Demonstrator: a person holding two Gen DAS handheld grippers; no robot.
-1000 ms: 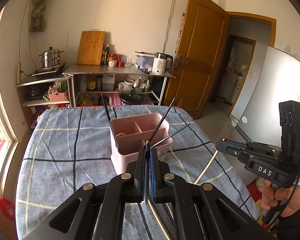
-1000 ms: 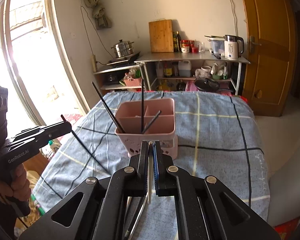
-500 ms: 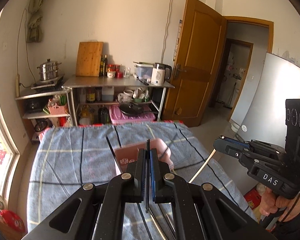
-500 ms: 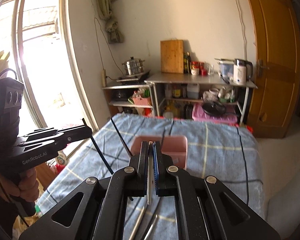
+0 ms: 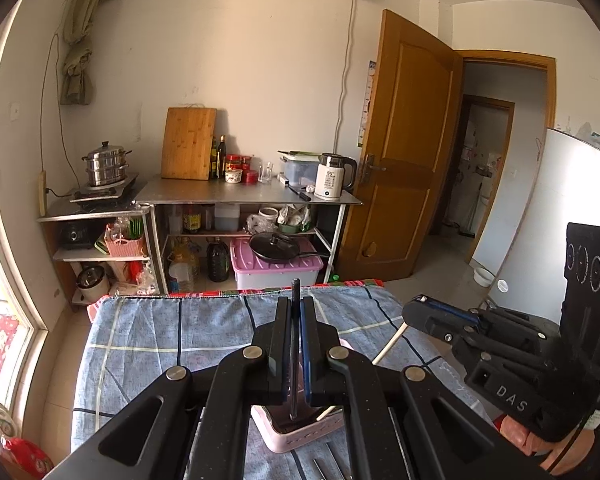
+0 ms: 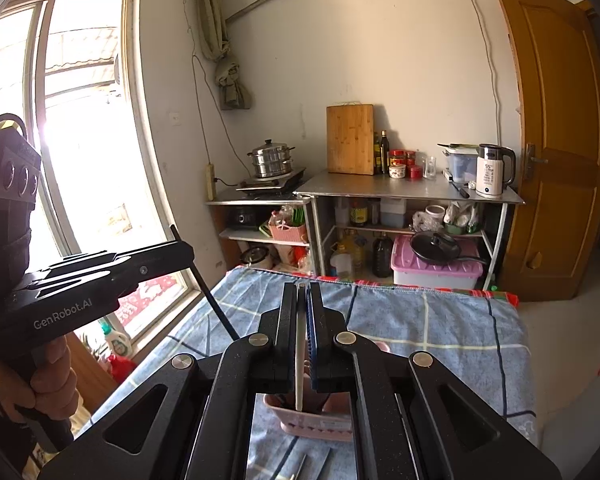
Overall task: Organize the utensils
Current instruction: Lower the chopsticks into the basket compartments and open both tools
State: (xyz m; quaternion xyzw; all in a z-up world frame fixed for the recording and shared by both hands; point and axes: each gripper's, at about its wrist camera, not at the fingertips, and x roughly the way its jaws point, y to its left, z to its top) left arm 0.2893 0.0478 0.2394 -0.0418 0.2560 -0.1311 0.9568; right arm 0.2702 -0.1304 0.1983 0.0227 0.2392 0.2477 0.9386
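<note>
While more cutlery (image 6: 304,465) lay at six o'clock of the caddy (image 6: 320,424), left gripper (image 5: 294,308) pinched a black chopstick (image 5: 295,344), right gripper (image 6: 302,296) a white one (image 6: 299,360)

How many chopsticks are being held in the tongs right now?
2: a black chopstick clamped in the left tongs, a white chopstick clamped in the right tongs. Others may sit hidden in the pink caddy.

Black chopstick (image 5: 294,356) and white chopstick (image 6: 299,356) upright above pink caddy (image 5: 300,436).
</note>
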